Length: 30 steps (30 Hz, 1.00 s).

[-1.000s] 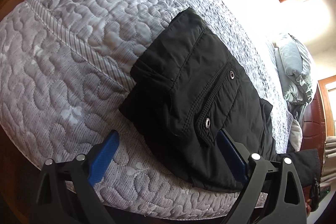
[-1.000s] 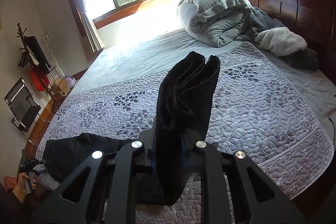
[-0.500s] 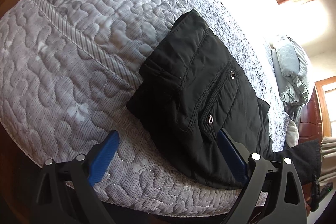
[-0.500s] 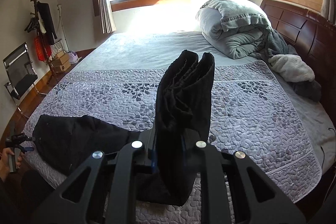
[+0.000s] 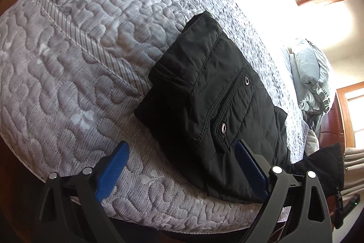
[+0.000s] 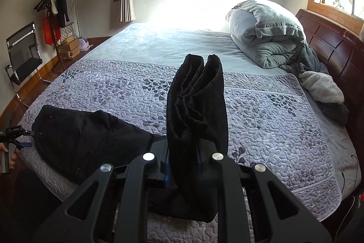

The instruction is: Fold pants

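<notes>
One pair of black pants [image 5: 211, 106] on quilted bedspread [image 5: 75, 56], two grippers, left gripper [image 5: 182, 163] spread wide, empty, at bedspread edge beside waistband, right gripper [image 6: 183, 165] clamped on bunched leg end, raised above bedspread.

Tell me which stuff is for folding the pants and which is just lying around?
For the job: black pants; right gripper, shut on the leg ends; left gripper, open; quilt.

Just lying around: rolled duvet; white fleece; chair; coat rack.
</notes>
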Available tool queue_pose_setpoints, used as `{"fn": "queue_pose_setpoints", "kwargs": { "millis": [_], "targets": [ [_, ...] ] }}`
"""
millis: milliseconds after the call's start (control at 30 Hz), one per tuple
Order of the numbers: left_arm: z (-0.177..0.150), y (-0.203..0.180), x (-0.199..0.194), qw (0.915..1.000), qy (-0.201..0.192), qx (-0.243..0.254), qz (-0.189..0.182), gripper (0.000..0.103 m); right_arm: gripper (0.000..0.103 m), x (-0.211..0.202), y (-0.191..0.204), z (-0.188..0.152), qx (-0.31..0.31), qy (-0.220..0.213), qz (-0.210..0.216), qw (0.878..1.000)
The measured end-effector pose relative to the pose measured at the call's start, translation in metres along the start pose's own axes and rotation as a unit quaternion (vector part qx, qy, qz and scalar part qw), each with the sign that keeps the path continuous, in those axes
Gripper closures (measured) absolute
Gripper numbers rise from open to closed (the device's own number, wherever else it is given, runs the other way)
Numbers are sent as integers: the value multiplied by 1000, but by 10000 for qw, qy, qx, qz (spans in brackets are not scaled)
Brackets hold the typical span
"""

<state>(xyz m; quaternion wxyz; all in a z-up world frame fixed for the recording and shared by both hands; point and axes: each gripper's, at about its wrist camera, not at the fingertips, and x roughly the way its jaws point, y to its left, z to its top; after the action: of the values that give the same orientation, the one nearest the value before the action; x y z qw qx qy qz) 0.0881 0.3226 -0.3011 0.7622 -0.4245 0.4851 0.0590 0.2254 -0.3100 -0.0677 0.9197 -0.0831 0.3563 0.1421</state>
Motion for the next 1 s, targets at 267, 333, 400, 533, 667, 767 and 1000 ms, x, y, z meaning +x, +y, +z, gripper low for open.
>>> {"fn": "queue_pose_setpoints", "kwargs": {
  "millis": [267,333,400,533,667,767,1000],
  "targets": [
    [0,-7,-1,10000,22,96,-8,9,88,12,23,-7,-199,148,24,9997],
    [1,-7,-2,9999,33,111,12,9,88,15,29,-10,-233,181,64,9995],
    [2,-6,-3,9999,40,107,35,9,88,19,34,-12,-294,204,60,9993],
    [2,-4,-4,9999,50,95,66,9,88,26,43,-15,-394,237,99,9989],
    [0,-4,-3,9998,83,126,106,9,88,33,49,-16,-467,263,178,9984],
    [0,-5,-1,9998,96,131,124,9,88,37,56,-18,-514,278,227,9980],
    [-3,-9,6,9996,150,157,190,9,88,53,75,-29,-744,389,345,9959]
  ]
}}
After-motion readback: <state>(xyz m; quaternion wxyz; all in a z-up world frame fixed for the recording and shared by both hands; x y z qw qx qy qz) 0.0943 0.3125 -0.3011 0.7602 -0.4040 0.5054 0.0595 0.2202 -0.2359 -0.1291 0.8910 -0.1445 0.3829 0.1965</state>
